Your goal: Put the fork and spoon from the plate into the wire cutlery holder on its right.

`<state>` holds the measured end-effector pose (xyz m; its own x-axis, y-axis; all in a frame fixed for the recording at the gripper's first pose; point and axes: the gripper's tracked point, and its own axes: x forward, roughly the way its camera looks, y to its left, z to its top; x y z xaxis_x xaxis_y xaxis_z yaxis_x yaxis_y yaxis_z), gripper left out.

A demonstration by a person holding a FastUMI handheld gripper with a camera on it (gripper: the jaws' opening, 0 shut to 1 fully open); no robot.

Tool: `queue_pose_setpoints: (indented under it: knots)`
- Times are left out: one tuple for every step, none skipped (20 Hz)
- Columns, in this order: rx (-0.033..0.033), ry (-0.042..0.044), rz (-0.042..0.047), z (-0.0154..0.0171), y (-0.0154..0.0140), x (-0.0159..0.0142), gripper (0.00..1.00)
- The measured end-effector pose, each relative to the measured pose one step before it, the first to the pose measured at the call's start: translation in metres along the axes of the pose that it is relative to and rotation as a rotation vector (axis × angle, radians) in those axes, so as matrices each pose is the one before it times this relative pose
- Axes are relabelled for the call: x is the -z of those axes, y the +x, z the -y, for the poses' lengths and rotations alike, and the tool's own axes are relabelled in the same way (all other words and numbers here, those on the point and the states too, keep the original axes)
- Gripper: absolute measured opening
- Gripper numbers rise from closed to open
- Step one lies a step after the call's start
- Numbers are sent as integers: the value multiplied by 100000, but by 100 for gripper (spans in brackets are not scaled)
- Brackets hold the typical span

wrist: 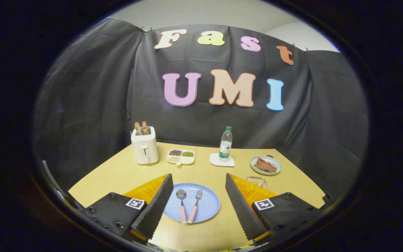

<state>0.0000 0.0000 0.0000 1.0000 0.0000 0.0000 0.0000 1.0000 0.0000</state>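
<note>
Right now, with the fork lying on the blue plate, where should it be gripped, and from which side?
Probably its patterned handle, from above: the fork lies flat on the blue plate, tines pointing away, handle end nearly meeting the spoon. Closing nearer the neck, where they spread apart, seems safer. The gripper is open, its fingers flanking the plate.

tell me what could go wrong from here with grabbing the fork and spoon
1. The spoon and fork lie close on the blue plate, handles nearly touching; the open gripper might catch both or nudge one off.
2. The wire cutlery holder sits partly behind the right finger, so a swing right could knock it.
</note>
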Motion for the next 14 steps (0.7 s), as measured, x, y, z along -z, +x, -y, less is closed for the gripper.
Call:
queue_pose_setpoints:
  knots:
    - [921,-450,-213,121,91,28,97]
    - [686,-404,-76,144,180,178,97]
    - [639,-232,109,25,180,-17,97]
    - [594,-112,40,37,166,151,97]
    - [831,62,-178,-1,241,8,97]
    - [906,186,-527,24,231,246,97]
    - [753,135,-831,-60,275,173,97]
    - [484,226,-1271,-83,312,402,97]
    - [441,-3,-947,-90,247,270,97]
    - [98,14,-767,-177,147,288,97]
    - [17,70,-1344,-164,378,298,97]
    - [-36,-90,-1427,-81,420,489,97]
    - [129,-247,-985,-48,200,144,97]
    - [470,-288,-465,105,161,143,97]
